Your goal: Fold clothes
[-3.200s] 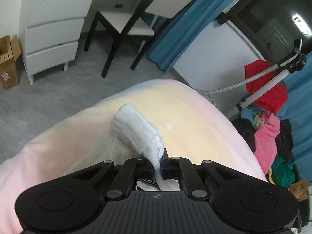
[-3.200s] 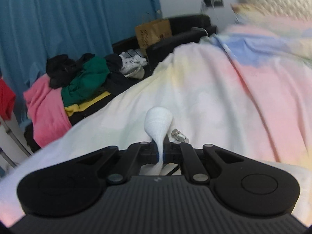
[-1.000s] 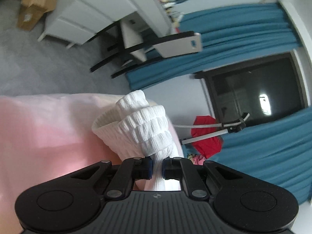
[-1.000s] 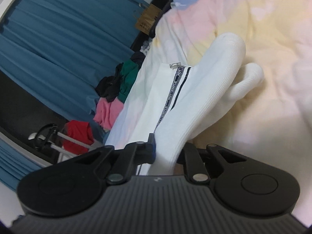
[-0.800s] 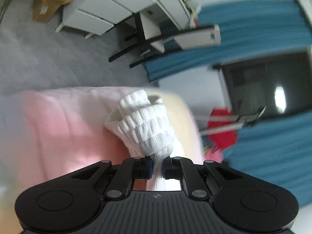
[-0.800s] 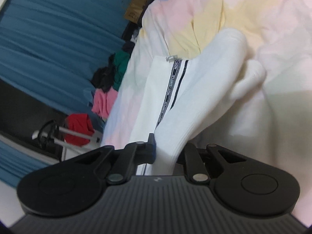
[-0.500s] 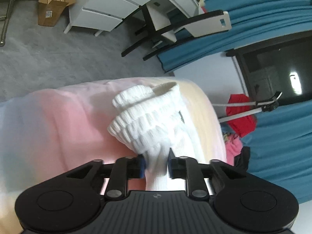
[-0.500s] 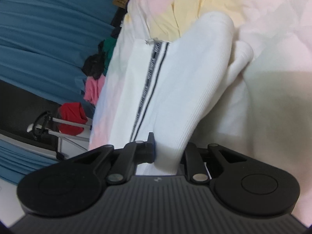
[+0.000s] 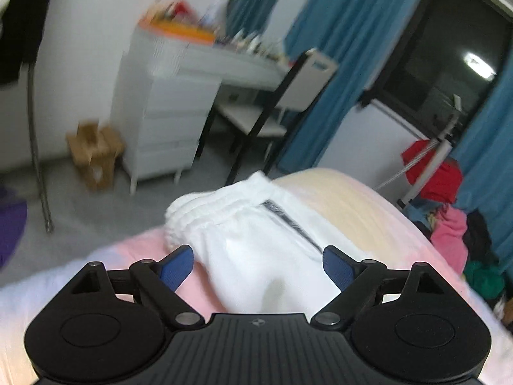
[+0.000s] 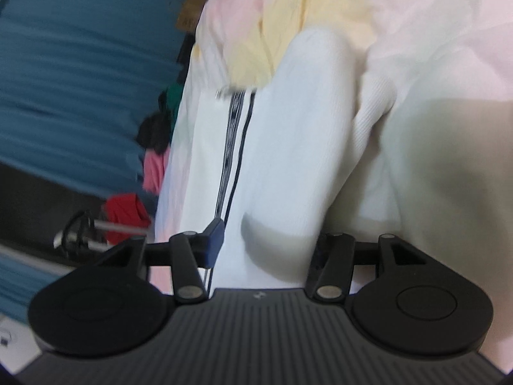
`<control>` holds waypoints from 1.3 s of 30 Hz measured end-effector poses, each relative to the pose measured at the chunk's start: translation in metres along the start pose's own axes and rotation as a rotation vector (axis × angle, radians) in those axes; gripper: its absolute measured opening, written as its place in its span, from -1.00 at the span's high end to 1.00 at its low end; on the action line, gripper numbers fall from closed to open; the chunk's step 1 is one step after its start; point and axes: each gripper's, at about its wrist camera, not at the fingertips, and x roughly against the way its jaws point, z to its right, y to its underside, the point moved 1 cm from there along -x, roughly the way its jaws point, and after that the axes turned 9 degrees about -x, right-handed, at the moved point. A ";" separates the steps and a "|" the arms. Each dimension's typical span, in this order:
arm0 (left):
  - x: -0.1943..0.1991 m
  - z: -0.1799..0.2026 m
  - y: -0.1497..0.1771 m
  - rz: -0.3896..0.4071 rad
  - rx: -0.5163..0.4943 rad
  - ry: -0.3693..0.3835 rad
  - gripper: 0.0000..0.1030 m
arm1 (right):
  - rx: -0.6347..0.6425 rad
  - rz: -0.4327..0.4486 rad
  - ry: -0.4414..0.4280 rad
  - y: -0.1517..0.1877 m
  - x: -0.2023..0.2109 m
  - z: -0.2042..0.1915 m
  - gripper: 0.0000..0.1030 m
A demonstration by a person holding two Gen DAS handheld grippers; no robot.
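A white ribbed garment [image 9: 256, 250] with a dark side stripe lies on the pastel bedspread [image 9: 352, 205]. Its gathered waistband [image 9: 198, 211] points toward the bed's edge. My left gripper [image 9: 258, 264] is open, its jaws spread wide on either side of the cloth. In the right wrist view the same garment [image 10: 288, 147] lies folded over, stripe [image 10: 234, 147] on the left. My right gripper [image 10: 266, 243] is open too, with the cloth lying loose between its jaws.
A white drawer unit [image 9: 166, 118], a dark chair [image 9: 266, 112] and a cardboard box [image 9: 93, 154] stand on the grey floor beyond the bed. A heap of coloured clothes [image 9: 455, 234] and a red cloth on a stand [image 9: 429, 170] are at the right. Blue curtains [image 10: 80, 80].
Both grippers have opened and let go of the white garment, which now lies on the bed. The left gripper has swung to look level across the room.
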 end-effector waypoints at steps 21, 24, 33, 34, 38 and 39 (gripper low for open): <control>-0.049 0.174 0.126 -0.043 -0.633 0.336 -0.74 | 0.038 0.167 -0.058 -0.053 -0.029 0.018 0.28; -0.059 0.181 0.147 -0.080 -0.698 0.299 -0.80 | 0.079 0.169 -0.019 -0.051 -0.029 0.012 0.39; -0.077 0.183 0.154 -0.141 -0.722 0.294 -0.84 | 0.404 0.249 -0.013 -0.004 -0.003 -0.052 0.74; -0.077 0.182 0.154 -0.141 -0.723 0.295 -0.85 | 0.454 0.262 -0.022 0.005 0.002 -0.063 0.75; -0.073 0.181 0.151 -0.145 -0.718 0.304 -0.85 | 0.656 0.313 -0.059 0.042 0.023 -0.105 0.76; -0.072 0.180 0.149 -0.147 -0.715 0.308 -0.85 | 0.706 0.326 -0.068 0.051 0.028 -0.116 0.76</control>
